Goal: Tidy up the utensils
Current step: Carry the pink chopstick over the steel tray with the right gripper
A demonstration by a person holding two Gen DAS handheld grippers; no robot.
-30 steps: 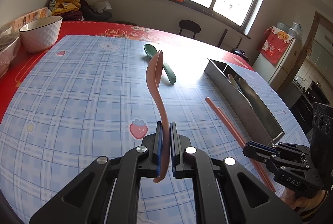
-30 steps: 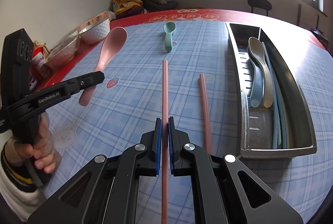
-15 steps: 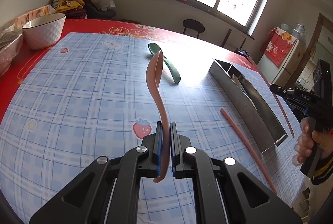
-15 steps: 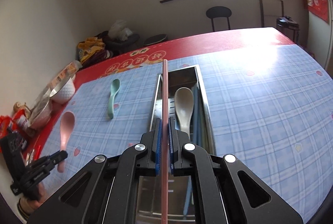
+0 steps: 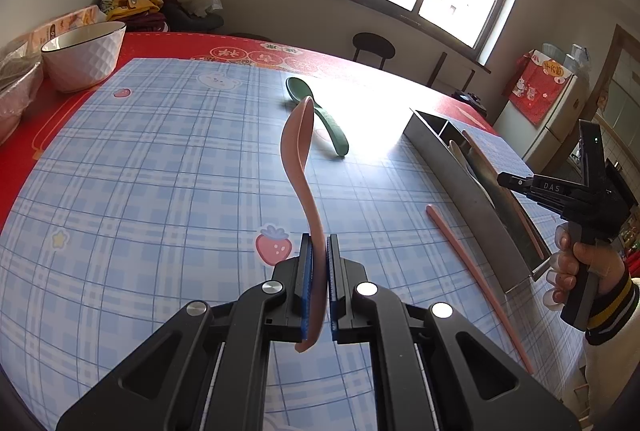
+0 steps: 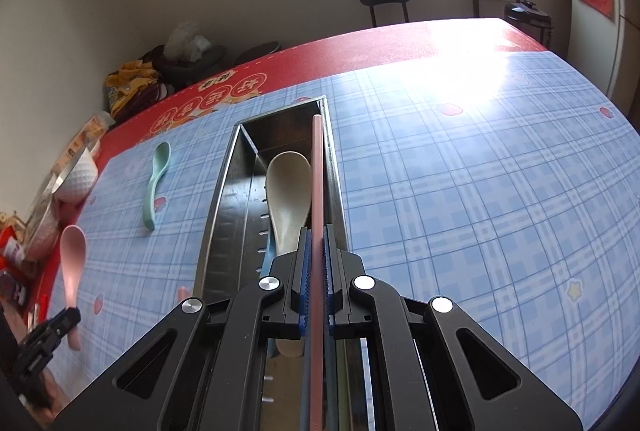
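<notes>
Chopstick (image 6: 317, 191) pinched in right gripper (image 6: 316, 271) jaws over the steel tray (image 6: 218, 215).
Left gripper (image 5: 318, 271) jaws pinch pink spoon (image 5: 298, 151); chopstick's near end is cut off.

Four spoons: pink (image 5: 298, 167), green (image 5: 320, 113), beige (image 6: 289, 199), blue (image 6: 267, 263); two pink chopsticks (image 6: 317, 191) (image 5: 476, 279); one metal tray (image 6: 224, 215); one white bowl (image 5: 84, 53); two grippers (image 5: 318, 263) (image 6: 316, 251).
</notes>
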